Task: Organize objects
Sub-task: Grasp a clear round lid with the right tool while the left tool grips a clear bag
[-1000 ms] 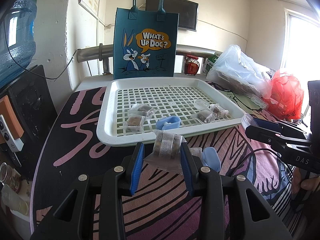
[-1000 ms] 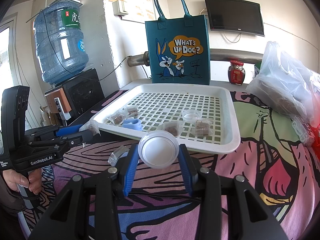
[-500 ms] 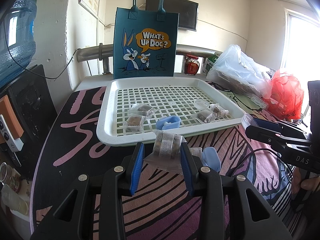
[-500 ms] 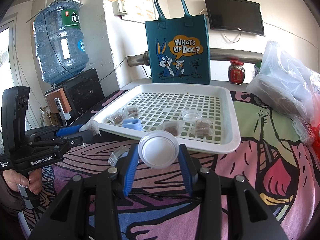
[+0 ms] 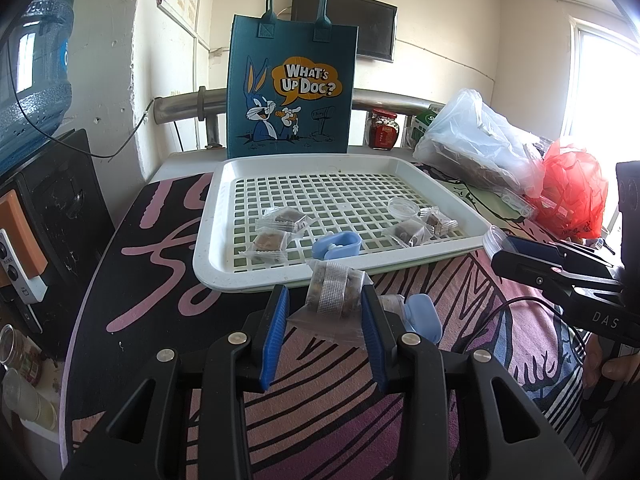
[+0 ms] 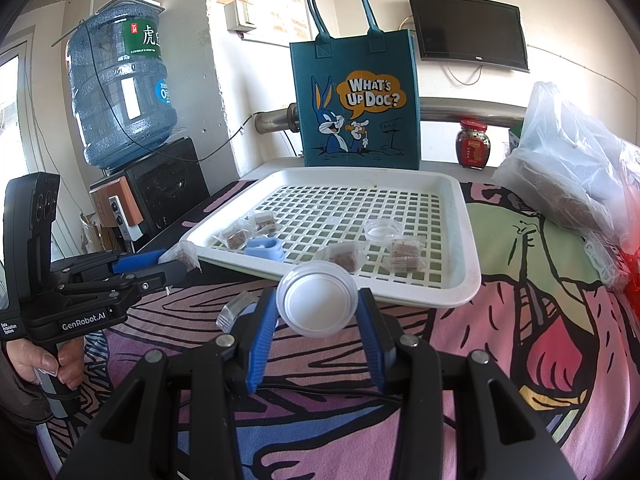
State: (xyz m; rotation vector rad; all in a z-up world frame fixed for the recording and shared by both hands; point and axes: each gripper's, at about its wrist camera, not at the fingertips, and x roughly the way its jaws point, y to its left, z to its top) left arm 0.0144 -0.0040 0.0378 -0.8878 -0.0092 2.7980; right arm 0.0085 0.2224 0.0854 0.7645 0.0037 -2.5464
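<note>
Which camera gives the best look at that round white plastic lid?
The right wrist view: the round white plastic lid faces the camera, held between the right claw pads. The left wrist view shows only its clear edge at that claw's tip.

A white plastic tray with a grid floor [image 5: 208, 216] sits on the desk with the pink and black picture cloth [image 5: 160, 280]. Behind the tray stands a blue felt bag with a rabbit on it [image 5: 290, 92]. In the tray lie small clear snack packets [image 5: 276, 226], a small blue plastic scoop [image 5: 336, 245] and a little round clear cup [image 5: 403, 208]. To the right of the tray lie a big clear plastic bag [image 5: 476, 140] and a red plastic bag [image 5: 572, 192]. A red glass jar [image 5: 383, 129] stands behind the tray, right of the felt bag.
</note>
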